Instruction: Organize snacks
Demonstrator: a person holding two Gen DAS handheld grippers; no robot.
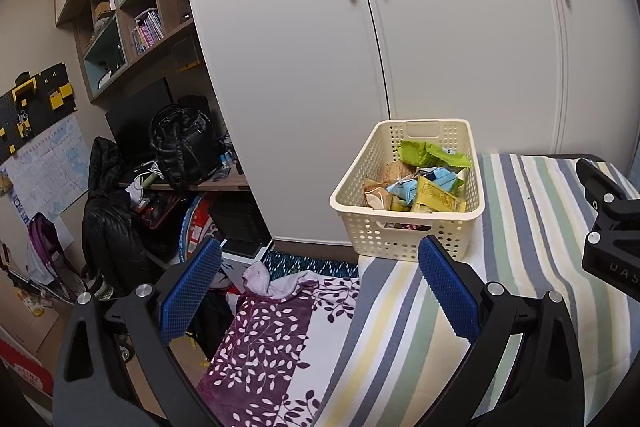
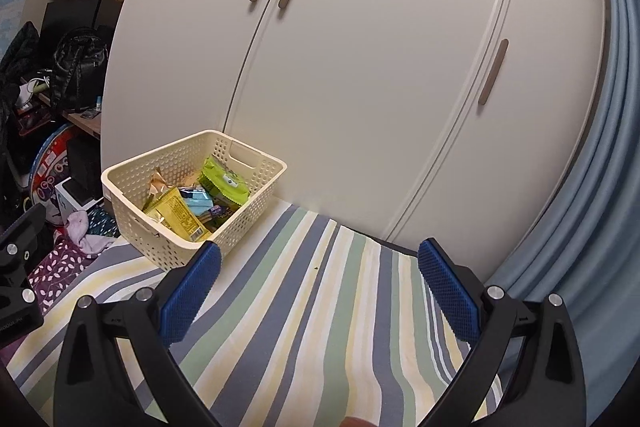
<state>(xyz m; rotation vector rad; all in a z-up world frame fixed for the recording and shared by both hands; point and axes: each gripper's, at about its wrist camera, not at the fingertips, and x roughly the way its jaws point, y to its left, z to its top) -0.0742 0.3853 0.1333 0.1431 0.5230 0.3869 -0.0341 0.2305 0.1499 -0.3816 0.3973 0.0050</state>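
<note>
A cream perforated basket [image 1: 362,217] [image 2: 256,183] stands on the striped cloth, at the corner nearest the wardrobe. Inside lie several snack packets: a green bag [image 1: 432,153] [image 2: 224,183], a yellow packet [image 1: 438,199] [image 2: 178,217], a light blue packet [image 1: 408,187] [image 2: 200,203]. My left gripper [image 1: 320,291] hovers open in front of the basket, nothing between its blue pads [image 1: 450,293]. My right gripper [image 2: 320,293] is open over bare striped cloth, to the right of the basket. The right gripper's black body [image 1: 612,227] shows in the left wrist view; the left one's body [image 2: 16,267] shows in the right wrist view.
White wardrobe doors [image 1: 440,27] rise right behind the basket. The striped cloth [image 2: 320,327] covers a raised surface; a purple leaf-print blanket [image 1: 264,347] hangs at its left edge. Left is a cluttered desk with a black backpack [image 1: 180,147]. A blue curtain [image 2: 600,187] hangs right.
</note>
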